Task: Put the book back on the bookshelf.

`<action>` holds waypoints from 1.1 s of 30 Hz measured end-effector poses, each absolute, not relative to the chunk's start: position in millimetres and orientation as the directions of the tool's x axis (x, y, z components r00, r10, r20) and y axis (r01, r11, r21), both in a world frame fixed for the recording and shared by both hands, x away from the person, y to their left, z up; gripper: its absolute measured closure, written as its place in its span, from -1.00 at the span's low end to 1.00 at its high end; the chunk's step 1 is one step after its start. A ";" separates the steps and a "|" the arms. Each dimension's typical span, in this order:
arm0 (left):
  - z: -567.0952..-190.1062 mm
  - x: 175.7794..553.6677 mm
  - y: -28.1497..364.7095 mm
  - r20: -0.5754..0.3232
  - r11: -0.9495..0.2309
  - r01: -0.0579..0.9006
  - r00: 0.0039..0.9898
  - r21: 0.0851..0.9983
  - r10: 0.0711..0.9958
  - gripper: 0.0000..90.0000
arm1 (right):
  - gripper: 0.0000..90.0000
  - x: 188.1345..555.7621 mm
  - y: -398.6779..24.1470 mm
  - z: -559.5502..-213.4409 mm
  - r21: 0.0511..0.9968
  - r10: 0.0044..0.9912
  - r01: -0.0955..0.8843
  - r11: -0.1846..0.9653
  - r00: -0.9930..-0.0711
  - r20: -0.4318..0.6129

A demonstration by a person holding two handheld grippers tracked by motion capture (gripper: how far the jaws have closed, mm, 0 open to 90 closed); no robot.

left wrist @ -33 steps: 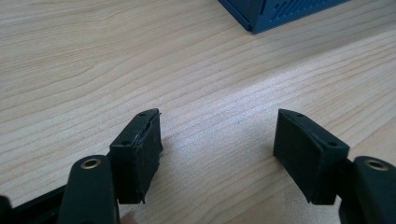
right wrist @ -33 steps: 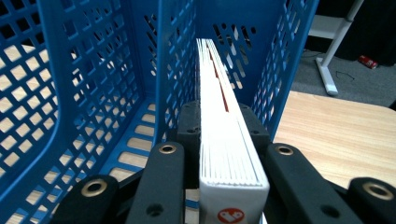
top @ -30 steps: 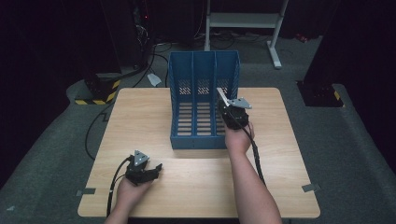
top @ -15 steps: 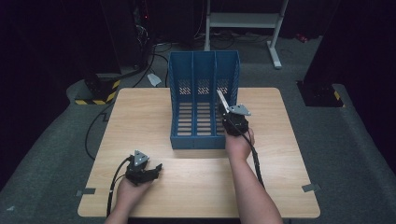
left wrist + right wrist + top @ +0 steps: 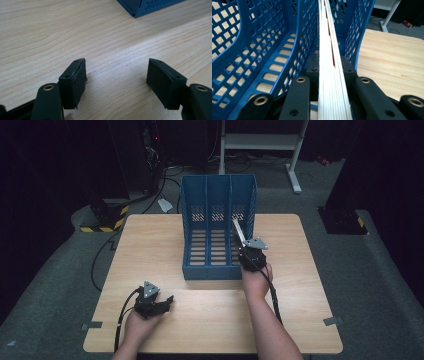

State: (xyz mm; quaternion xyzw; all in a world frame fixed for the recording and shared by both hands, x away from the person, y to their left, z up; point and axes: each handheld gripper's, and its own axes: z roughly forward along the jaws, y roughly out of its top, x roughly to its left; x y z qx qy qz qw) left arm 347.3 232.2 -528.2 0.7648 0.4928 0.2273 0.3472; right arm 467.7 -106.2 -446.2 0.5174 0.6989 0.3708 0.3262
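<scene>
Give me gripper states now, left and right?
Left gripper: open, nothing between its jaws, low over the table.
Right gripper: shut on the book, in the blue file rack.

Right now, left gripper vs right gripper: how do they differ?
The left gripper has its jaws wide apart with nothing between them; the right gripper is clamped on a thin white stack of sheets. The left rests low over bare table; the right reaches into the blue file rack, at its rightmost slot. Both are black, two-jawed and hand-held.

Right tongs clamped tight; left tongs apparently agape.
</scene>
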 end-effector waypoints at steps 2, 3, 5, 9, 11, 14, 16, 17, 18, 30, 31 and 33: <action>-528.3 347.2 232.1 0.003 -0.271 0.597 0.410 0.755 0.912 -0.29 | 0.64 466.8 -106.5 -447.2 0.854 0.965 0.484 0.192 -0.250 -0.075; -528.3 347.2 232.0 0.003 -0.271 0.597 0.410 0.755 0.912 -0.29 | 0.63 466.5 -107.3 -447.3 0.854 0.964 0.482 0.197 -0.253 -0.079; -528.2 347.2 232.1 0.004 -0.271 0.597 0.410 0.755 0.912 -0.29 | 0.60 466.2 -107.7 -446.9 0.853 0.964 0.484 0.194 -0.254 -0.075; -528.3 347.2 232.0 0.003 -0.271 0.597 0.410 0.755 0.912 -0.29 | 0.43 466.8 -107.5 -441.6 0.858 0.961 0.476 0.192 -0.270 -0.066; -528.3 347.2 232.1 0.003 -0.271 0.596 0.410 0.756 0.912 -0.29 | 0.37 468.5 -107.9 -436.7 0.859 0.956 0.475 0.193 -0.288 -0.056; -528.3 347.2 232.1 0.004 -0.271 0.596 0.410 0.755 0.912 -0.29 | 0.31 473.8 -107.3 -428.9 0.853 0.951 0.484 0.196 -0.305 -0.045; -528.2 347.2 232.2 0.004 -0.272 0.597 0.410 0.755 0.912 -0.29 | 0.28 479.4 -106.0 -424.7 0.837 0.949 0.511 0.194 -0.314 -0.029; -528.3 347.3 232.2 0.005 -0.272 0.596 0.411 0.756 0.912 -0.29 | 0.28 482.5 -105.8 -423.2 0.834 0.946 0.510 0.209 -0.322 -0.041; -528.2 347.2 232.2 0.004 -0.272 0.597 0.411 0.755 0.912 -0.29 | 0.28 485.1 -105.0 -421.7 0.829 0.947 0.519 0.208 -0.320 -0.037; -528.2 347.3 232.3 0.003 -0.272 0.597 0.411 0.755 0.912 -0.29 | 0.48 510.5 -101.5 -411.4 0.778 0.944 0.578 0.249 -0.326 -0.060; -528.2 347.3 232.3 0.003 -0.271 0.597 0.411 0.755 0.912 -0.29 | 0.48 513.0 -101.2 -410.5 0.769 0.944 0.589 0.249 -0.326 -0.055; -528.2 347.3 232.3 0.003 -0.271 0.597 0.411 0.755 0.912 -0.29 | 0.52 516.2 -100.7 -409.8 0.763 0.943 0.595 0.252 -0.329 -0.055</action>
